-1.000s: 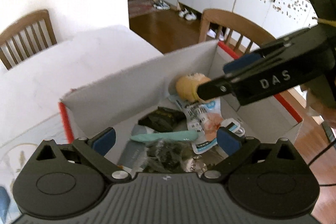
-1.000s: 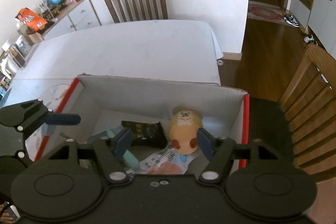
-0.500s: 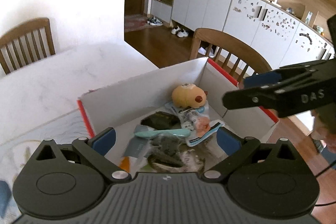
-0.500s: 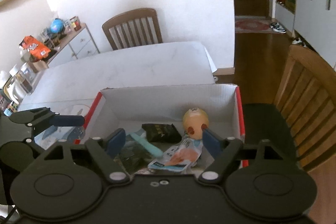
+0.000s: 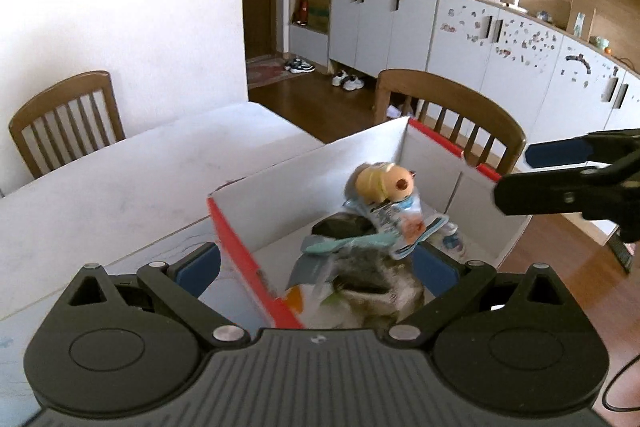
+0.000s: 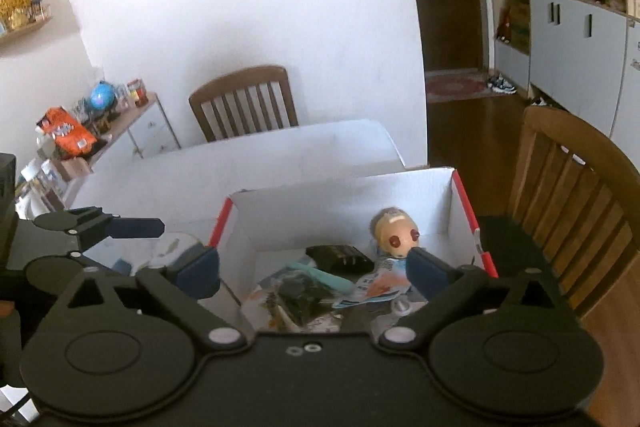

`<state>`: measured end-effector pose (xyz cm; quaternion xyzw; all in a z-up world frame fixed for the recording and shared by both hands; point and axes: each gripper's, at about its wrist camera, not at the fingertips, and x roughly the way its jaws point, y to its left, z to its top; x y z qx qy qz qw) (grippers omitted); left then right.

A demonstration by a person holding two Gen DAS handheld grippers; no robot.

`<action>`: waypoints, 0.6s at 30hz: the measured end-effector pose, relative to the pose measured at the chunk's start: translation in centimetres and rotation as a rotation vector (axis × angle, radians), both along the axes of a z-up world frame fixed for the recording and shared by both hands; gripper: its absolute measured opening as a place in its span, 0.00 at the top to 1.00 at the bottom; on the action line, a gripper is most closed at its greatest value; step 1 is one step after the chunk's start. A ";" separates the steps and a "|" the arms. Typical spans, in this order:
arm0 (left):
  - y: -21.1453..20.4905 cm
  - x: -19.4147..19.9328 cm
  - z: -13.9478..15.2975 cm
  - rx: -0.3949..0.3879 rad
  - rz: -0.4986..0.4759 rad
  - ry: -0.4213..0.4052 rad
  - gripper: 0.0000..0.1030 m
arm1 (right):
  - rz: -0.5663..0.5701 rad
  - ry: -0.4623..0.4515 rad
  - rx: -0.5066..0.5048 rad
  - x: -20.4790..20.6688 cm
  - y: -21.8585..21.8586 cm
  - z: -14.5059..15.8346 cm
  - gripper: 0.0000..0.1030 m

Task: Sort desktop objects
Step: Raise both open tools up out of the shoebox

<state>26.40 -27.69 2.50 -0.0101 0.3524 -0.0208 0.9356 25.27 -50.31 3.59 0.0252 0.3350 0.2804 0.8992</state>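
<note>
A white cardboard box (image 5: 280, 203) with red rims stands on the white table (image 5: 120, 187). Inside lie a tan plush toy (image 5: 384, 181), a black pouch (image 6: 340, 259), a teal item (image 5: 348, 243) and a printed snack packet (image 5: 396, 223). My left gripper (image 5: 316, 269) is open and empty, straddling the box's near red rim. My right gripper (image 6: 314, 267) hovers over the box (image 6: 304, 215) with its jaws opening wide and nothing gripped; the toy (image 6: 396, 235) lies beyond its right finger. Each gripper shows in the other's view: the right gripper (image 5: 560, 173), the left gripper (image 6: 120, 227).
A wooden chair (image 5: 452, 115) stands close behind the box and another chair (image 6: 244, 103) at the table's far end. A low sideboard (image 6: 132, 131) with clutter lines the left wall. Grey cabinets (image 5: 384, 23) and wooden floor (image 6: 472, 139) lie beyond the table (image 6: 280, 155).
Both grippers have drawn back and up from the box, which now looks smaller. The right jaws have spread much wider, and the plush toy stays in the box.
</note>
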 end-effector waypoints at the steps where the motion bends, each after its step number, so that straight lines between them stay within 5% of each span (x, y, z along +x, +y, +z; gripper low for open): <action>1: 0.2 -0.3 0.0 -0.008 -0.003 0.002 0.00 | -0.008 -0.007 0.001 -0.5 0.1 0.0 0.00; 14: 1.5 -4.0 0.8 0.050 0.002 -0.029 0.00 | -0.099 -0.033 -0.010 -6.1 2.3 -0.7 0.00; 18: 2.1 -4.6 0.7 -0.005 -0.033 -0.011 0.00 | -0.129 -0.030 -0.015 -7.4 2.9 -1.0 0.00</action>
